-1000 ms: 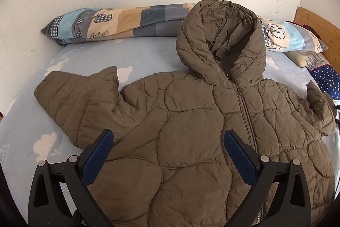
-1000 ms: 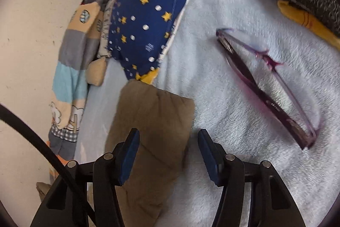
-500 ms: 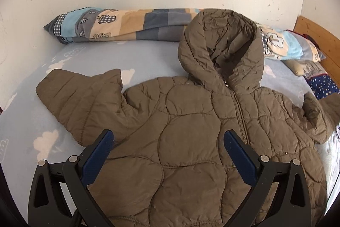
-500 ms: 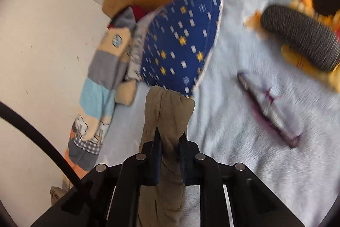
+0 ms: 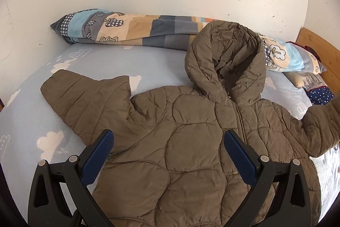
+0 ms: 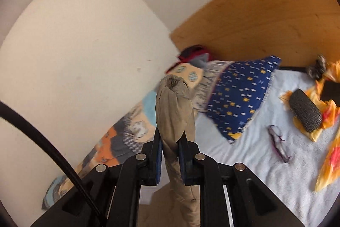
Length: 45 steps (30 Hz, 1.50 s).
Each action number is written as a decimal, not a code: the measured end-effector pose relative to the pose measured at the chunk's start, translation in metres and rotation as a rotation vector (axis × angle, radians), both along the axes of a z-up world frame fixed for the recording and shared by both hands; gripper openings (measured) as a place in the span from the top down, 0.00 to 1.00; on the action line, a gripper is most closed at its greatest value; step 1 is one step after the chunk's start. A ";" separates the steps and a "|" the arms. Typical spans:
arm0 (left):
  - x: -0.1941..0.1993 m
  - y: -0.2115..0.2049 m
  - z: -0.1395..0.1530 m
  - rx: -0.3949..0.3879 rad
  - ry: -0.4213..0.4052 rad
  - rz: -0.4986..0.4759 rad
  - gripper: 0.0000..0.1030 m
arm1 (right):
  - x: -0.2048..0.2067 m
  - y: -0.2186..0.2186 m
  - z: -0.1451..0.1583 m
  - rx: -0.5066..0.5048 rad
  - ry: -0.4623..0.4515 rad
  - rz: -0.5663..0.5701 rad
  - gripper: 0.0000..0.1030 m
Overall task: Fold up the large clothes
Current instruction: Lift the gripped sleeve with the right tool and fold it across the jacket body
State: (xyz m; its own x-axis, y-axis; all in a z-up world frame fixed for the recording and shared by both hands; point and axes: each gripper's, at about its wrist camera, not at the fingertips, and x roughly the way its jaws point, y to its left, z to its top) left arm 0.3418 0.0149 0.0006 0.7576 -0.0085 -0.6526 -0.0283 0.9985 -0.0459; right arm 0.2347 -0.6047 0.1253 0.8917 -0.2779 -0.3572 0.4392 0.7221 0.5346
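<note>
On the light blue sheet (image 5: 25, 120) an olive quilted jacket (image 5: 191, 142) lies front up, its left sleeve (image 5: 85, 103) spread flat toward the wall and its hood (image 5: 225, 61) resting against the far patchwork pillow (image 5: 127, 29). The left gripper (image 5: 167, 154) hovers over the jacket's chest with its blue pads wide apart, grasping nothing. At the right, the other sleeve (image 6: 172, 116) is lifted off the bed, its cuff pinched between the clenched jaws of the right gripper (image 6: 170, 144), with a starry blue pillow (image 6: 240, 97) beyond.
</note>
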 end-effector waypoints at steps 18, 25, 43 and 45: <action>-0.007 0.035 0.014 -0.042 -0.018 0.065 0.00 | 0.107 0.309 -0.019 -0.166 0.138 0.747 0.86; -0.008 0.048 0.013 -0.049 -0.010 0.099 0.00 | 0.140 0.403 -0.138 -0.093 0.345 0.958 0.87; -0.006 0.050 0.014 -0.073 0.001 0.092 0.00 | 0.137 0.424 -0.158 0.042 0.359 1.068 0.51; -0.005 0.049 0.014 -0.076 0.002 0.089 0.00 | 0.138 0.397 -0.146 0.051 0.332 0.987 0.51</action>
